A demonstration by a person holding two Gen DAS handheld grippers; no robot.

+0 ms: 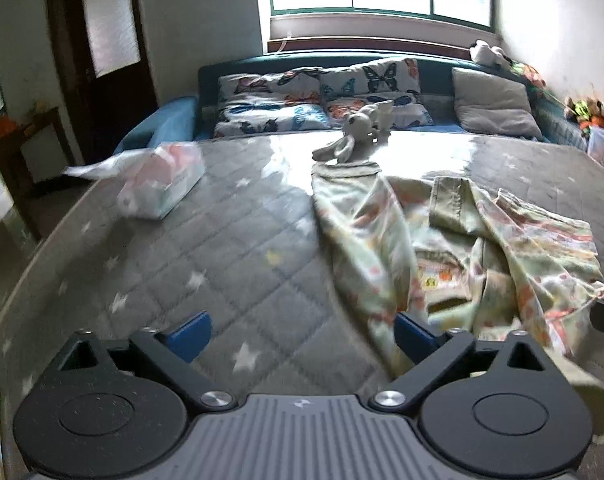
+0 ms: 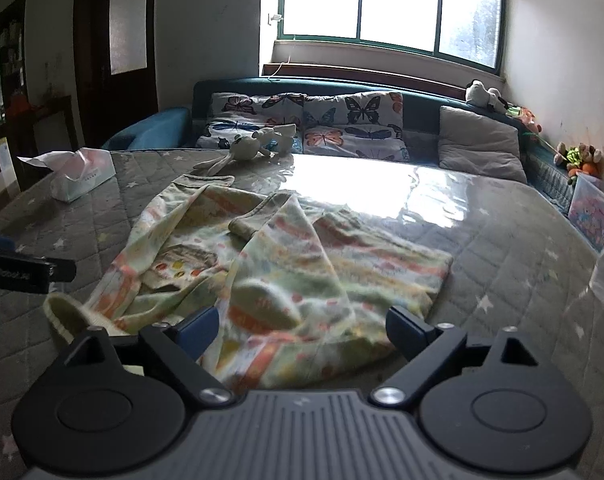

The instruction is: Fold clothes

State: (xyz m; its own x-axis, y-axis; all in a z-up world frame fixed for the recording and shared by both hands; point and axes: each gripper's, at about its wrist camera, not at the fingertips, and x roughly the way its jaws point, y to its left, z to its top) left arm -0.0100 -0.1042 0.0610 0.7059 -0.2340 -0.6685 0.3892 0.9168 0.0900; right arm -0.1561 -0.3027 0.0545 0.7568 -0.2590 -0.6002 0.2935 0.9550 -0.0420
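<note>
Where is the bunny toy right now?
The bunny toy lies at the far end of the bed, just in front of the butterfly pillows, beyond the crumpled garment; in the left wrist view it sits centre, beneath the window.

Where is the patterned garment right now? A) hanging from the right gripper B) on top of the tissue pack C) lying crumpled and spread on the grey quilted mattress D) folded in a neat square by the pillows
C: the patterned garment lies rumpled on the grey quilted mattress, and both the right gripper and the left gripper are open, holding nothing.
</note>
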